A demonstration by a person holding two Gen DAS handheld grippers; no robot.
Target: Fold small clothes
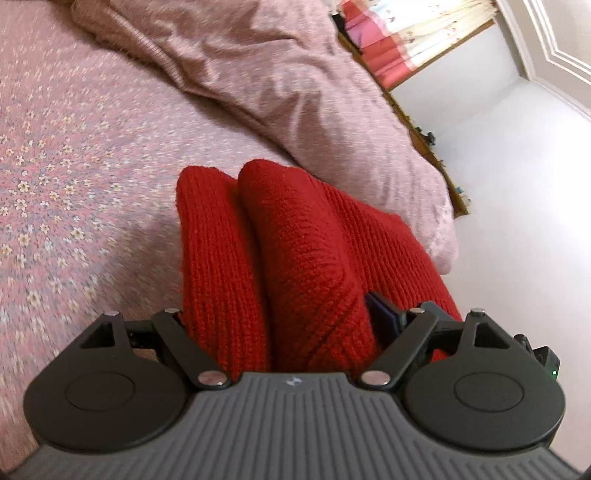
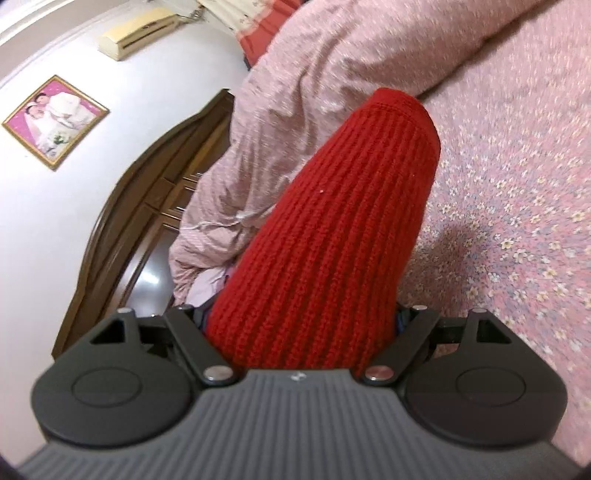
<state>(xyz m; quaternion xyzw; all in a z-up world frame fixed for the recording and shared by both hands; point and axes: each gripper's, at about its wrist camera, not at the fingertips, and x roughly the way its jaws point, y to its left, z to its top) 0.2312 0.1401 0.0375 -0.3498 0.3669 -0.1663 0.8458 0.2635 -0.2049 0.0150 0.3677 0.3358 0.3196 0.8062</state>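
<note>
A red knitted garment (image 1: 295, 251) fills the middle of the left wrist view, bunched in folds between the jaws of my left gripper (image 1: 291, 332), which is shut on it; its fingertips are hidden by the knit. In the right wrist view the same red knit (image 2: 340, 229) hangs as one ribbed length from my right gripper (image 2: 303, 332), also shut on it, fingertips hidden. Both grippers hold it lifted above the pink floral bedsheet (image 1: 66, 177).
A crumpled pink duvet (image 1: 280, 85) lies at the back of the bed, also in the right wrist view (image 2: 295, 103). A dark wooden headboard (image 2: 147, 206), a framed photo (image 2: 55, 122) and an air conditioner (image 2: 136, 33) are on the white wall.
</note>
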